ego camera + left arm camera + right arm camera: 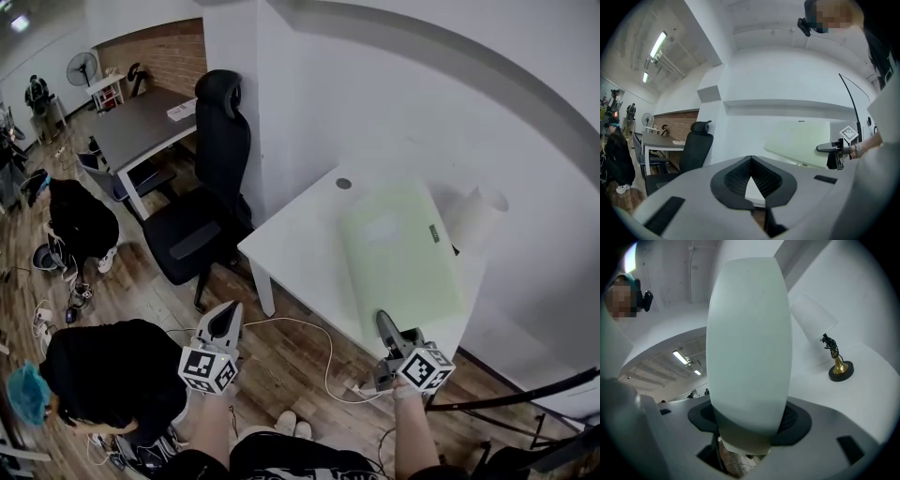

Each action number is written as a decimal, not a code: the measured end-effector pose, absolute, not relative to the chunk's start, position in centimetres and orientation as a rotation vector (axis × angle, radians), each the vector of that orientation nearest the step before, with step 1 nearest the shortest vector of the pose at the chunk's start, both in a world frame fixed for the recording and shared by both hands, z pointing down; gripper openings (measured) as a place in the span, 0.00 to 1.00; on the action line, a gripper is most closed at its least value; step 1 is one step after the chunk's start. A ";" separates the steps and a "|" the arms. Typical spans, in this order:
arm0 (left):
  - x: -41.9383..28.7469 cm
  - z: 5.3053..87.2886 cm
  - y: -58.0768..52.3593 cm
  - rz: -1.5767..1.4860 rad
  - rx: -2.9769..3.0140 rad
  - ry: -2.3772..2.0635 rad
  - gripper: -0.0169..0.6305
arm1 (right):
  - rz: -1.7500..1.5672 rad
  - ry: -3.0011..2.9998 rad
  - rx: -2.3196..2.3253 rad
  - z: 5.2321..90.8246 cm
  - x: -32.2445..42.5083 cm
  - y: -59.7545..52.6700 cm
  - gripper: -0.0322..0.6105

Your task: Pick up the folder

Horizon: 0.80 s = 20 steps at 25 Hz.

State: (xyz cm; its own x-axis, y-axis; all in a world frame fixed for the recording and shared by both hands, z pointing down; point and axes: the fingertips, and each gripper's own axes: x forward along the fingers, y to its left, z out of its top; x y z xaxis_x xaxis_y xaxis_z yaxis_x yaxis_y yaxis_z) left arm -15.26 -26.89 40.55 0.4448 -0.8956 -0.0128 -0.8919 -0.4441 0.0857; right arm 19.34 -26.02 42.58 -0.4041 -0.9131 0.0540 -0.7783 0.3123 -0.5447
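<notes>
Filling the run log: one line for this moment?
phase: folder gripped | right gripper: shut on folder, near edge | left gripper: shut, empty | folder: tilted, over table

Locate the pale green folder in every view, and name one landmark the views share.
Head view: folder right of centre, over the white table.
Left gripper view: folder right of centre, tilted.
Right gripper view: folder fills the centre, rising from the right claw.
Shared landmark: the right claw clamped on its near edge.
</notes>
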 end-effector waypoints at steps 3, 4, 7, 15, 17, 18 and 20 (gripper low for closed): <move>-15.8 40.0 -27.0 -0.099 2.604 -1.642 0.05 | -0.677 2.349 -1.565 42.2 19.4 -26.2 0.51; -16.0 39.9 -27.0 -0.104 2.602 -1.648 0.05 | -0.663 2.357 -1.573 42.1 19.3 -26.3 0.51; -16.4 39.4 -27.0 -0.113 2.605 -1.660 0.05 | -0.624 2.376 -1.595 41.8 19.2 -26.2 0.51; -16.9 39.0 -26.4 -0.103 2.614 -1.663 0.05 | -0.557 2.378 -1.675 41.3 19.7 -25.3 0.51; -17.1 38.8 -26.4 -0.113 2.610 -1.671 0.05 | -0.532 2.376 -1.691 41.0 19.9 -25.3 0.51; -17.2 38.7 -26.4 -0.117 2.610 -1.672 0.05 | -0.518 2.376 -1.699 40.9 20.0 -25.3 0.51; -17.2 38.7 -26.4 -0.119 2.610 -1.668 0.05 | -0.493 2.377 -1.714 40.6 20.1 -25.2 0.51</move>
State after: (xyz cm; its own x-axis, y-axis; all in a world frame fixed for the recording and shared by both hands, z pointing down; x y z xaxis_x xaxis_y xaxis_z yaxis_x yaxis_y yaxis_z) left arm -17.19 -26.37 38.68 0.4182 -0.9074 -0.0421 -0.9042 -0.4202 0.0760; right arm 20.14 -25.17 40.62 -0.3247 -0.9442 0.0547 -0.8881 0.2845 -0.3610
